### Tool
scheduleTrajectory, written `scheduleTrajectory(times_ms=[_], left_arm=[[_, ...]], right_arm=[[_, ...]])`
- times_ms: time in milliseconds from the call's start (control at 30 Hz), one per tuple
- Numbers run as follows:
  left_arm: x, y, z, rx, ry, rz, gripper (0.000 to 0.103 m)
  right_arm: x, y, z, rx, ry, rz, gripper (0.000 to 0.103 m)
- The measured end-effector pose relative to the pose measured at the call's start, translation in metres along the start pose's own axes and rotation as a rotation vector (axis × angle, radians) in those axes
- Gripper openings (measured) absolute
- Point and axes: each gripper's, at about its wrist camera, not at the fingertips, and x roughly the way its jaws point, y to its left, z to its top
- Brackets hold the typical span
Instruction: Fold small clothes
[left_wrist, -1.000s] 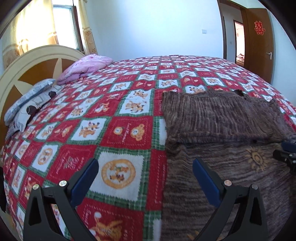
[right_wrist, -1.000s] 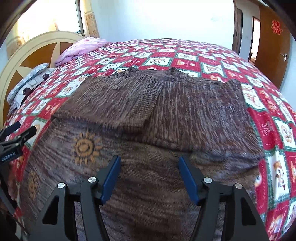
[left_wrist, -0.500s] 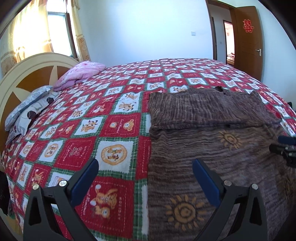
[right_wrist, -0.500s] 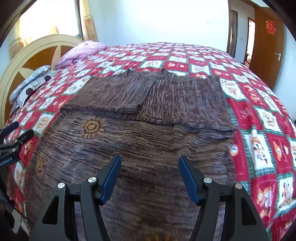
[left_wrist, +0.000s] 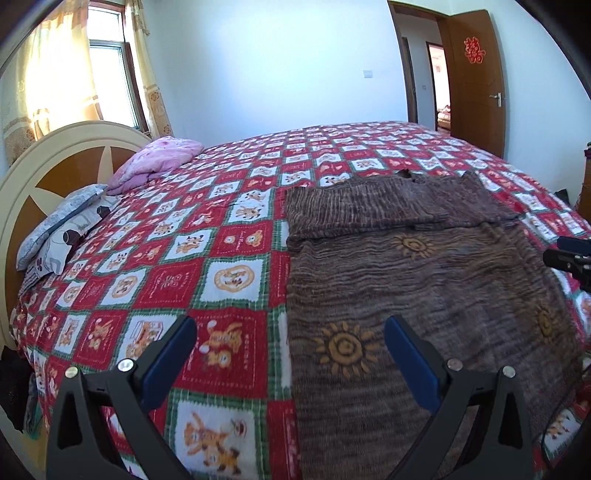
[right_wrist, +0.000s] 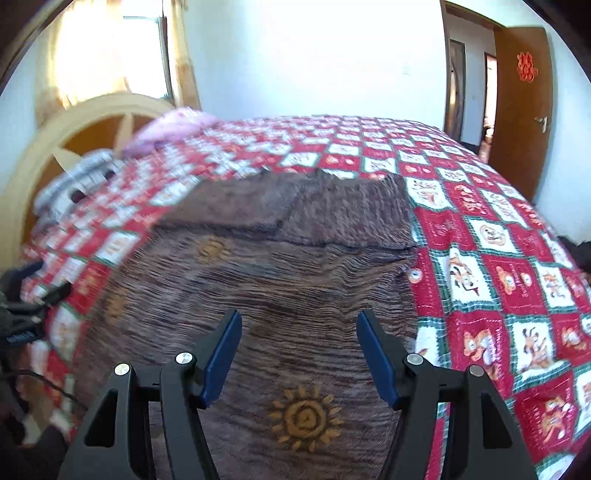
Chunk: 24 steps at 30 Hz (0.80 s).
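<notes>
1. The brown knitted garment (left_wrist: 424, 288) lies flat on the red checked bedspread (left_wrist: 229, 258), its far part already folded in as a darker band, which suggests the near hem is the next edge to take up
2. The left gripper (left_wrist: 288, 354) hangs above the bed with its jaws spread wide and nothing between them; it straddles the garment's left edge, one blue pad over the bedspread and one over the knit, probably so it can take that side
3. The right gripper (right_wrist: 299, 350) is likewise wide apart and empty, over the near half of the garment just above a sun motif (right_wrist: 304, 417), nearer its right edge
4. The left view alone shows the pink bedding (left_wrist: 159, 162) and grey pillow (left_wrist: 62, 229) sharply by the headboard (the right view is blurred there)
5. The right view alone shows the garment's right edge against the bedspread, and a small button-like spot (right_wrist: 414, 275) on it
</notes>
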Motion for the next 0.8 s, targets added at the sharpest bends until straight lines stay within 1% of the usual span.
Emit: scheduleTrajectory(times_ms=[100, 167, 233, 300, 333, 367, 433, 533, 567, 667, 700, 733, 767, 800], left_arm=[[-0.010, 0.007, -0.006, -0.036, 0.013, -0.038, 0.103], [-0.017, 0.010, -0.013, -0.044, 0.027, -0.058, 0.103], [-0.024, 0.007, -0.021, -0.020, 0.029, -0.052, 0.103], [-0.027, 0.006, -0.030, -0.004, 0.054, -0.057, 0.103], [-0.030, 0.006, -0.035, -0.002, 0.067, -0.064, 0.103], [-0.032, 0.006, -0.040, -0.005, 0.083, -0.072, 0.103], [-0.035, 0.009, -0.048, -0.025, 0.118, -0.090, 0.103], [-0.034, 0.005, -0.066, -0.010, 0.183, -0.111, 0.102], [-0.035, 0.004, -0.070, -0.005, 0.191, -0.115, 0.096], [-0.032, 0.000, -0.086, -0.004, 0.247, -0.155, 0.090], [-0.029, 0.000, -0.091, -0.016, 0.272, -0.170, 0.089], [-0.025, 0.001, -0.095, -0.038, 0.300, -0.186, 0.085], [-0.022, 0.001, -0.099, -0.053, 0.322, -0.200, 0.079], [-0.019, 0.001, -0.103, -0.066, 0.348, -0.214, 0.075]], right_arm=[[-0.016, -0.004, -0.001, 0.025, -0.008, 0.067, 0.066], [-0.025, -0.007, -0.003, 0.047, 0.009, 0.156, 0.067], [-0.036, -0.007, -0.008, 0.052, 0.026, 0.217, 0.067], [-0.047, -0.007, -0.013, 0.051, 0.038, 0.274, 0.067], [-0.052, -0.007, -0.017, 0.047, 0.044, 0.289, 0.067], [-0.057, -0.007, -0.021, 0.040, 0.048, 0.289, 0.067], [-0.066, -0.006, -0.031, 0.002, 0.071, 0.245, 0.067], [-0.064, -0.008, -0.047, -0.028, 0.161, 0.161, 0.067], [-0.062, -0.009, -0.053, -0.031, 0.187, 0.138, 0.067], [-0.054, -0.019, -0.072, -0.021, 0.256, 0.067, 0.067], [-0.050, -0.026, -0.079, -0.003, 0.280, 0.032, 0.067], [-0.048, -0.031, -0.084, 0.018, 0.295, 0.010, 0.067], [-0.047, -0.037, -0.088, 0.046, 0.306, 0.007, 0.067], [-0.046, -0.046, -0.091, 0.074, 0.315, 0.014, 0.067]])
